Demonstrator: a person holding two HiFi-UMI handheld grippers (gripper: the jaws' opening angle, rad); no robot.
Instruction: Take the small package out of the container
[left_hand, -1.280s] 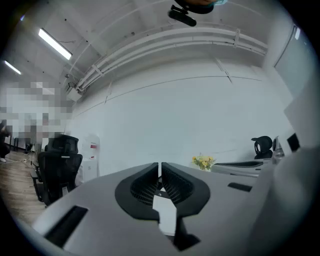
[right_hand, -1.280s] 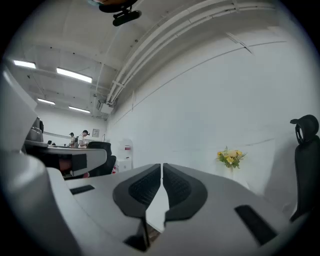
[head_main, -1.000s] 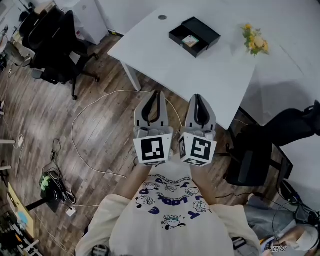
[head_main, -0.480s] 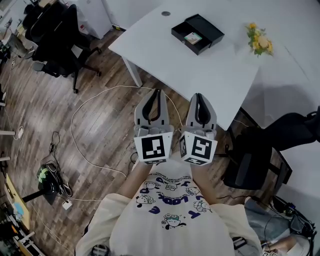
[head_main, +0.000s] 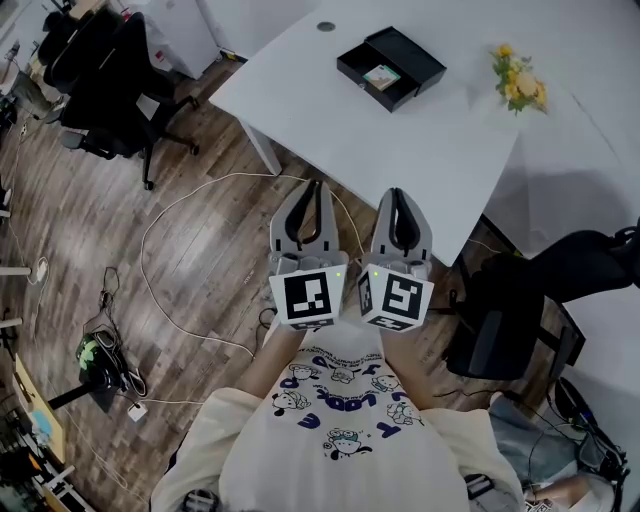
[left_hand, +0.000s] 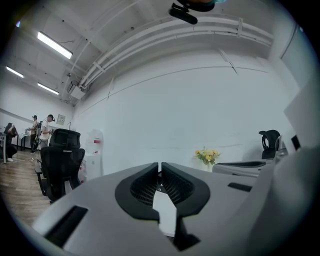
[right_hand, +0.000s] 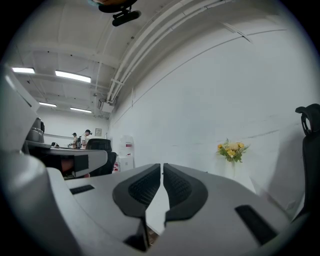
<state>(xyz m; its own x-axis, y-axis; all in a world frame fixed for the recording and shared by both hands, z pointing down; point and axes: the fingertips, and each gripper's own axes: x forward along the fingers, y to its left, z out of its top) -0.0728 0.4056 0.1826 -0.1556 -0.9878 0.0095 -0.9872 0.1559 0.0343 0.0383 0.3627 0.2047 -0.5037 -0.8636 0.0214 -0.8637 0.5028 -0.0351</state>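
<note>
Item: left gripper (head_main: 317, 190). Held in front of the person's chest, over the wooden floor (head_main: 200, 250), pointing toward the table; jaws closed tip to tip, nothing between them.

Item: right gripper (head_main: 397, 193). Just beside the left one, on its right, pointing the same way; jaws drawn together with only a hairline slit, nothing between them.

Item: white table (head_main: 400, 145). Far side of the scene, its near edge just beyond the gripper tips.

Item: black container (head_main: 392, 67). Open box on the far part of the table, well apart from both grippers.

Item: small package (head_main: 380, 76). Lies inside the container, in its near-left part; pale with a greenish top; untouched.

Item: yellow flowers (head_main: 520, 82). On the table, right of the container, apart from it.

Item: black office chair (head_main: 110, 85). Far left, on the floor.

Item: white cable (head_main: 165, 225). Loops across the floor, left of the grippers.

Item: dark chair (head_main: 515, 305). Right of the grippers, beside the table's near right corner
</note>
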